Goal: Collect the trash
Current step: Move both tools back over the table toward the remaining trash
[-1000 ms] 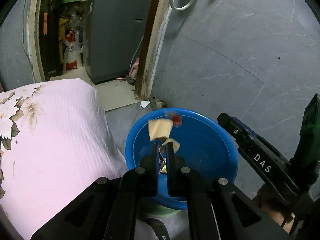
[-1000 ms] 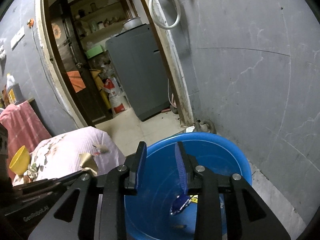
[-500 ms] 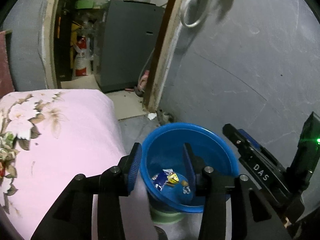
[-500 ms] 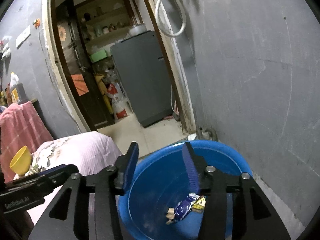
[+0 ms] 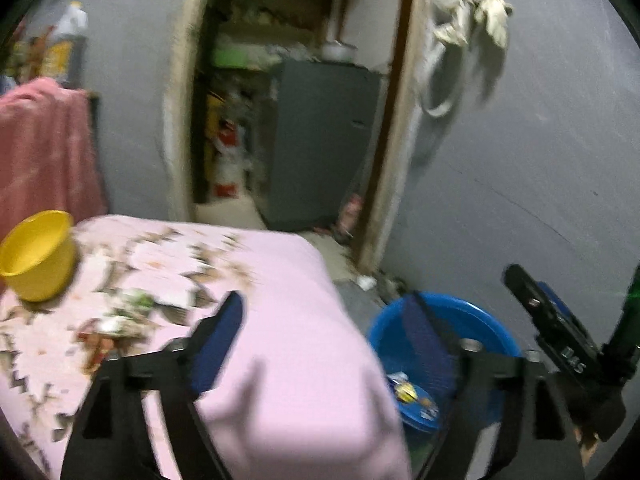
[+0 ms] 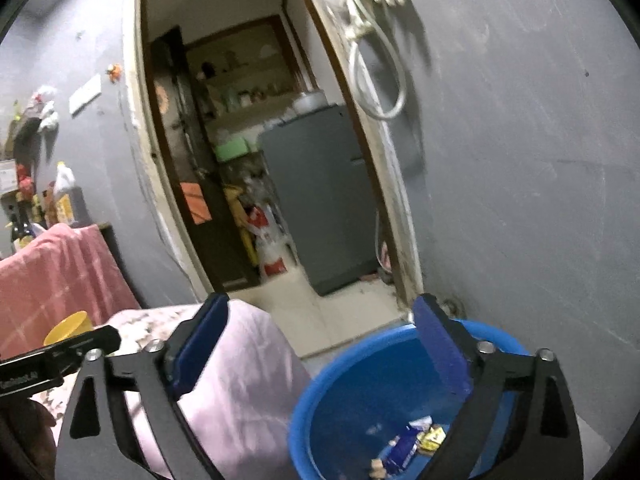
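Pink floral bedspread [image 5: 288, 280], grey wall [image 6: 520, 160], open doorway [image 6: 248, 160]

Your blue basin [image 6: 340, 408] sits on the floor, right of the bed; crumpled blue and yellow wrappers [image 6: 416, 438] lie loose on its bottom.

We count one blue basin [image 6: 320, 408] below our right claw [image 6: 320, 344], about three wrappers [image 6: 416, 440] inside it, one yellow bowl [image 5: 36, 256] far left of our left claw [image 5: 324, 332], two claws total.
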A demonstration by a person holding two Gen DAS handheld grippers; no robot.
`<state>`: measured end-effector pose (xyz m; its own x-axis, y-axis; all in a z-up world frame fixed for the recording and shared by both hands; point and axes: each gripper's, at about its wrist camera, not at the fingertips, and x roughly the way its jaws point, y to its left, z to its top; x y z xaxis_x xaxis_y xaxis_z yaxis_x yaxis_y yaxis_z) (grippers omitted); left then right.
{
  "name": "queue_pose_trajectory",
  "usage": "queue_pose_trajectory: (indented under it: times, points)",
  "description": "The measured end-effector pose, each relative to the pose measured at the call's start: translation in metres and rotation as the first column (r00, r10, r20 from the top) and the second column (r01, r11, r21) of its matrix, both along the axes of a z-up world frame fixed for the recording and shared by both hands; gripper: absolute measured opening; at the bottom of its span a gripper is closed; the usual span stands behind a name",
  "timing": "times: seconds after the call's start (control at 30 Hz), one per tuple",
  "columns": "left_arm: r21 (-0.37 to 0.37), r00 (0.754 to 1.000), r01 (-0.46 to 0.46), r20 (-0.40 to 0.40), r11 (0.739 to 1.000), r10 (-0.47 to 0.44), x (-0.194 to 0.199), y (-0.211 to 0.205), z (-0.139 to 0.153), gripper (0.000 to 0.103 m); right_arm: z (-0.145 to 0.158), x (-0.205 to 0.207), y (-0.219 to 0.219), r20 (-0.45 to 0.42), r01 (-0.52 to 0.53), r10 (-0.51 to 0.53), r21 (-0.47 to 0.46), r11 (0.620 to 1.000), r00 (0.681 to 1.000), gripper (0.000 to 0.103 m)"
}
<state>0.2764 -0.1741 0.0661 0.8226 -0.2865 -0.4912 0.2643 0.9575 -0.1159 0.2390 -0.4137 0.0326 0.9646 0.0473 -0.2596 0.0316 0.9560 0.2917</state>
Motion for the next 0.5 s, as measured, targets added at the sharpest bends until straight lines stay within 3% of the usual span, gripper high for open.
queue_pose_trajectory:
  times: [0.17, 0.5]
  points:
    - [-0.013, 0.986, -0.13, 0.103, 0.991, 0.131, -0.025, 0.039, 0.006, 0.098, 0.009, -0.008, 0.024, 0.102, -0.034, 0.037, -0.03, 0.999, 0.994, 0.103]
    - [-0.033, 0.906, -0.321, 0.279, 0.947, 0.317, -0.062, 0.102, 0.02, 0.099, 0.028, -0.029, 0.077, 0.288, -0.126, 0.156, -0.121, 0.985, 0.945, 0.103]
